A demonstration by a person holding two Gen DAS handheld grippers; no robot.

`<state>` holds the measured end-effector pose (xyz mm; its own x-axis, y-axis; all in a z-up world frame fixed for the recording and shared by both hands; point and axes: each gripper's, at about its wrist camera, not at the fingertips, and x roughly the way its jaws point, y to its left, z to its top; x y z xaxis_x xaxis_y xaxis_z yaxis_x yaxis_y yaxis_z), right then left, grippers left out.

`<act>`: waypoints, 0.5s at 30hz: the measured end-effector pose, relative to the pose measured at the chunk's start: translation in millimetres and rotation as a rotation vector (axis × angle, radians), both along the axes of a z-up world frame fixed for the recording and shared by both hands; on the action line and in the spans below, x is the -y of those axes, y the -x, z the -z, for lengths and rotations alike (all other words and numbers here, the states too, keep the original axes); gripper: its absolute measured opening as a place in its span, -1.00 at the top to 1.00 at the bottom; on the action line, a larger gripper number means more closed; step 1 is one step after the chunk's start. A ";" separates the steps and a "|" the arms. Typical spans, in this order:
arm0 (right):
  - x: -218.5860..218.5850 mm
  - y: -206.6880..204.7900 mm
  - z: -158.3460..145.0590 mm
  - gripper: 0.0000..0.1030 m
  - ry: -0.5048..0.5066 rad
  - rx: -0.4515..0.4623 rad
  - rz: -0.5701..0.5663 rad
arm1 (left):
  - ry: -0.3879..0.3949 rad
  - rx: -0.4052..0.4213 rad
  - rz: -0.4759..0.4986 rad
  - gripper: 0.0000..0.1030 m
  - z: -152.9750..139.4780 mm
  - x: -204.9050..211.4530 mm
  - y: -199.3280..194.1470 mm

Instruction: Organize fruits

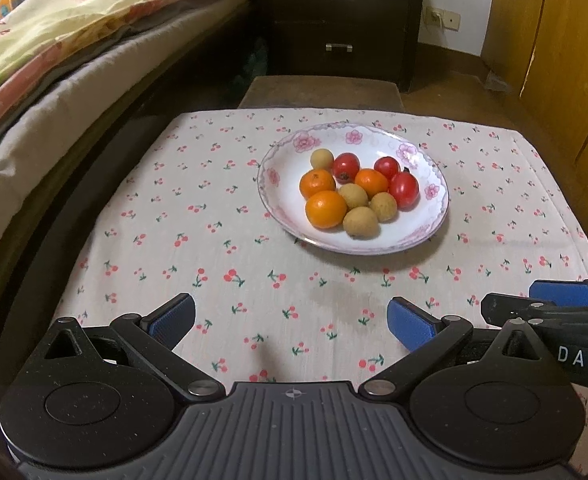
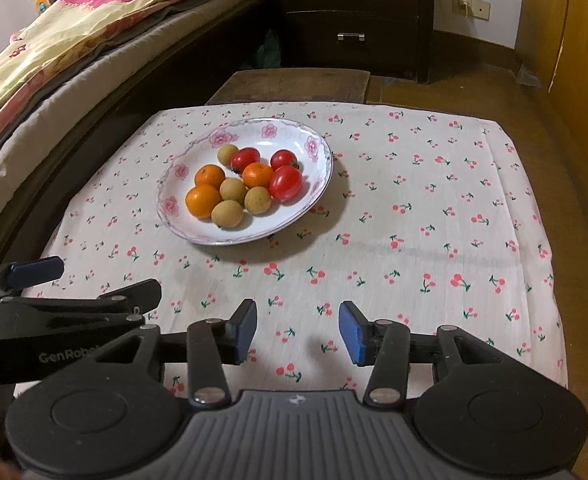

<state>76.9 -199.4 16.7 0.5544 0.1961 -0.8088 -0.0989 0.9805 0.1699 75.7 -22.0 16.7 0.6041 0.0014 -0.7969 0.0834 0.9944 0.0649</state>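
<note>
A white plate with pink flowers [image 1: 286,200] [image 2: 178,216] sits on a cherry-print cloth. It holds three oranges [image 1: 325,209] [image 2: 203,200], three red tomatoes [image 1: 404,189] [image 2: 286,183] and several tan longans [image 1: 360,221] [image 2: 227,214], all mixed together. My left gripper [image 1: 290,320] is open and empty, over the cloth in front of the plate. My right gripper [image 2: 298,330] is open and empty, over the cloth to the front right of the plate. Each gripper shows at the edge of the other's view.
The cloth-covered table [image 1: 214,264] [image 2: 434,216] stands beside a bed with a colourful quilt [image 1: 74,24] on the left. A dark drawer cabinet [image 1: 338,20] stands behind. A wooden wardrobe [image 1: 566,48] is on the right.
</note>
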 end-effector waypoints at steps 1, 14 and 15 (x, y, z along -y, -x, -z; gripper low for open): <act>0.0 1.9 0.1 0.11 -0.001 -0.001 0.000 | 0.001 -0.001 0.002 -1.00 0.0 -0.3 1.7; -0.8 29.5 -2.3 0.11 -0.001 -0.009 0.009 | -0.004 -0.002 0.021 -1.00 -2.0 -0.3 28.1; -1.2 32.2 -2.4 0.11 0.000 -0.010 0.010 | -0.005 -0.003 0.022 -1.00 -2.3 -0.4 30.0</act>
<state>44.7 -198.2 19.0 0.5483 0.1909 -0.8142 -0.0874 0.9814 0.1711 45.7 -21.6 19.0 0.6014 -0.0076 -0.7989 0.1052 0.9920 0.0698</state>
